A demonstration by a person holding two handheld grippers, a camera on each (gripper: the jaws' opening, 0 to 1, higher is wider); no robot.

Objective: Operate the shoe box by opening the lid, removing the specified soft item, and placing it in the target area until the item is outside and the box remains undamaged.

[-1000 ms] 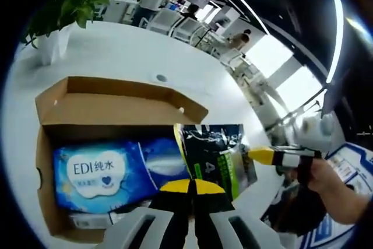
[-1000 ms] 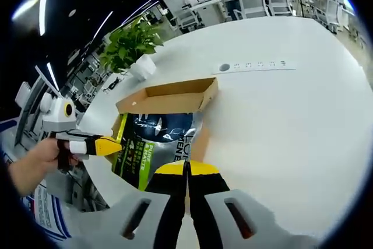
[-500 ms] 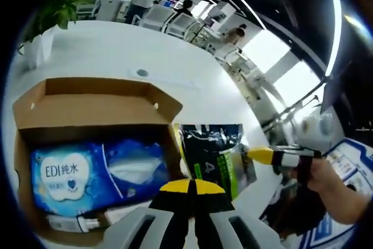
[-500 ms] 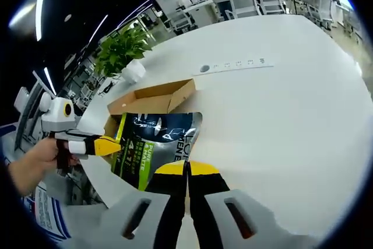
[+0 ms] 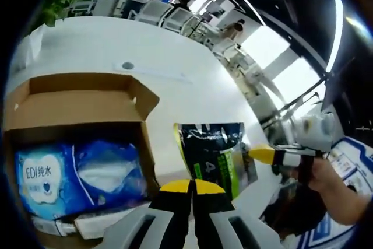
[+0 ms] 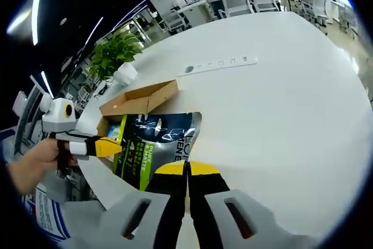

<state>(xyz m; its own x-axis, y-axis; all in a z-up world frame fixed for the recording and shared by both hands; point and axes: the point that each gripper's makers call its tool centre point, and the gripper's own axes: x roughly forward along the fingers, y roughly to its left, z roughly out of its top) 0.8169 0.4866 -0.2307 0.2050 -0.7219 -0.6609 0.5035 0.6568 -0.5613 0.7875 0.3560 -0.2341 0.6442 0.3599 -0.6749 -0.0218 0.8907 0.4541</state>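
"edi" wipes pack (image 5: 76, 170) inside open shoe box (image 5: 81, 100)

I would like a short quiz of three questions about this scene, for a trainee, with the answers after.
1. True or false: the dark pouch lies inside the box.
2. Which item is in the box? A) a blue wipes pack B) a shoe C) a plant
3. Fill in: both the left gripper and the right gripper are shut on the ____.

Key: 1 false, it is held outside the box, over the white table. 2 A. 3 pouch.
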